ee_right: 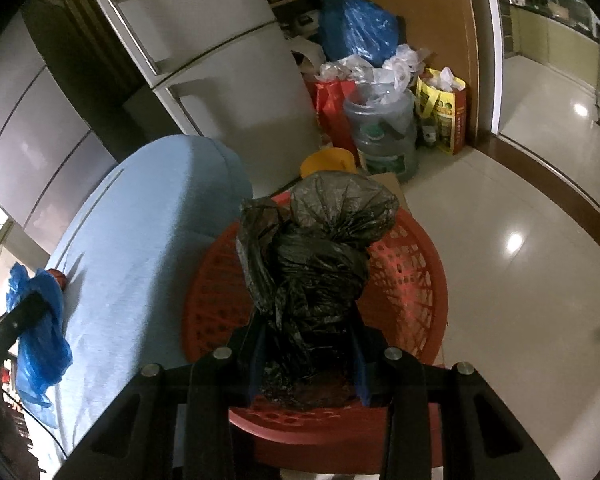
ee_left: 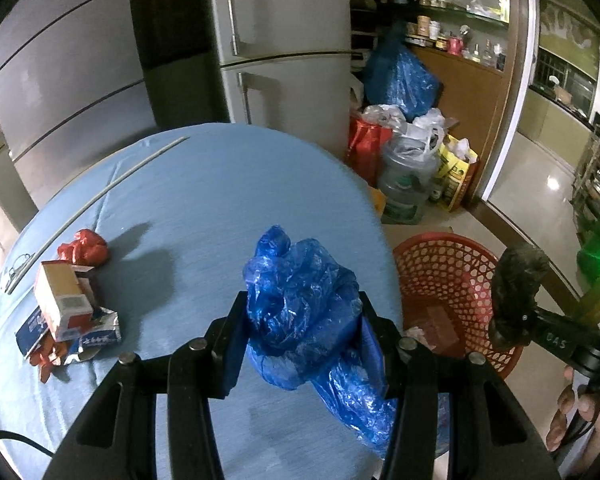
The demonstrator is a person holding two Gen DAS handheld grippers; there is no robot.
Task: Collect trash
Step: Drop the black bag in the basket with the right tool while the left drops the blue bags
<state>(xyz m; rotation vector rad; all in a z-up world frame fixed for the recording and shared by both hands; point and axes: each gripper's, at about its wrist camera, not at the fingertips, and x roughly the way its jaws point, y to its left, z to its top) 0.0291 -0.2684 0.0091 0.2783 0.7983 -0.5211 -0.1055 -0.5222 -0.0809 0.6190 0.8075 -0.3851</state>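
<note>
My left gripper (ee_left: 300, 312) is shut on a crumpled blue plastic bag (ee_left: 304, 304) and holds it above the blue-covered table (ee_left: 204, 200). That bag also shows at the left of the right wrist view (ee_right: 40, 328). My right gripper (ee_right: 306, 344) is shut on a crumpled black plastic bag (ee_right: 316, 256) and holds it over the red plastic basket (ee_right: 412, 280) on the floor. The basket (ee_left: 448, 272) stands right of the table and holds some trash. A red wrapper (ee_left: 85, 247) and torn cartons (ee_left: 66, 312) lie at the table's left.
A grey fridge (ee_left: 284, 40) stands behind the table. Bags, a large water jug (ee_left: 406, 176) and a yellow sack (ee_left: 458, 172) are piled on the floor beside it. Shelves with jars fill the back right. Tiled floor (ee_right: 520, 280) lies right of the basket.
</note>
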